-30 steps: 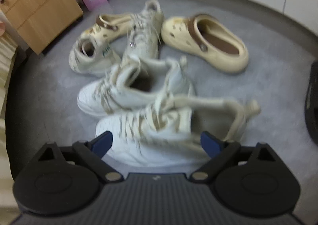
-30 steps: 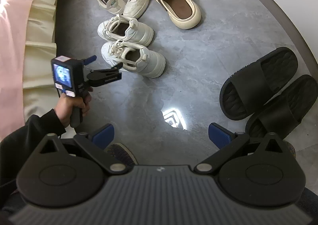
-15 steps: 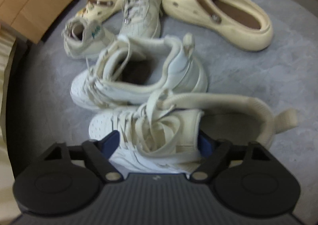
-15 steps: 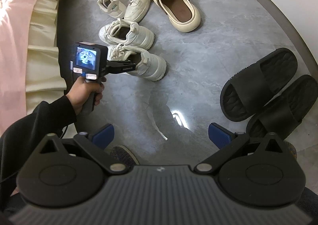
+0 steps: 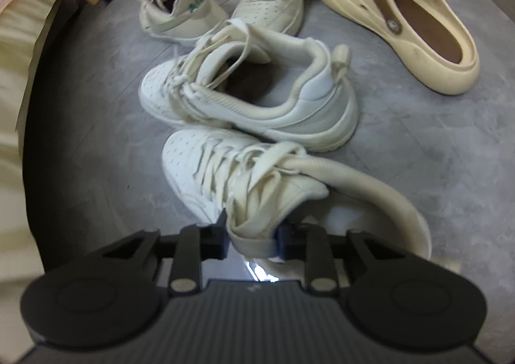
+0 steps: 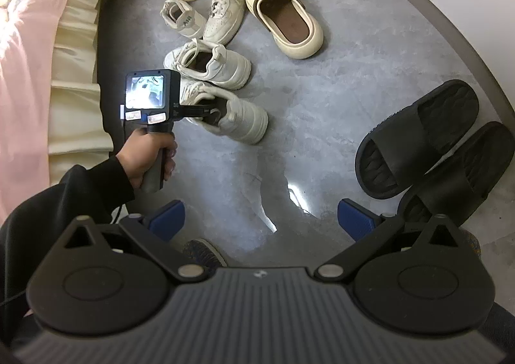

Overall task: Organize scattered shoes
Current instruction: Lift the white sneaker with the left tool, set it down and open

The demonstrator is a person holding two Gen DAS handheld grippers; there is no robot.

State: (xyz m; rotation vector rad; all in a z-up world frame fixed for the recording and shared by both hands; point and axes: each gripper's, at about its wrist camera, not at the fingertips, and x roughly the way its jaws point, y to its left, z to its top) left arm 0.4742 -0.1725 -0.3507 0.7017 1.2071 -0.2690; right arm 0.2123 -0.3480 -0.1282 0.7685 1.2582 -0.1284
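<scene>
The left gripper (image 5: 251, 235) clamps the nearest white lace-up leather sneaker's (image 5: 225, 177) tongue; the right gripper (image 6: 260, 219) hangs spread, empty.

The floor (image 6: 322, 113) is smooth, shiny grey stone. The sneakers (image 5: 257, 100) look like soft leather, the clog (image 5: 418, 26) like matt rubber.

The left gripper (image 6: 206, 113), held in a hand (image 6: 145, 159), reaches into the collar of the nearest white sneaker (image 6: 231, 114); its jaws seem closed there. Right of that sneaker lie two black slides (image 6: 431, 145); beyond it, a second sneaker (image 6: 209, 64). The right gripper (image 6: 262, 219) hangs spread above the floor (image 6: 322, 100).
</scene>
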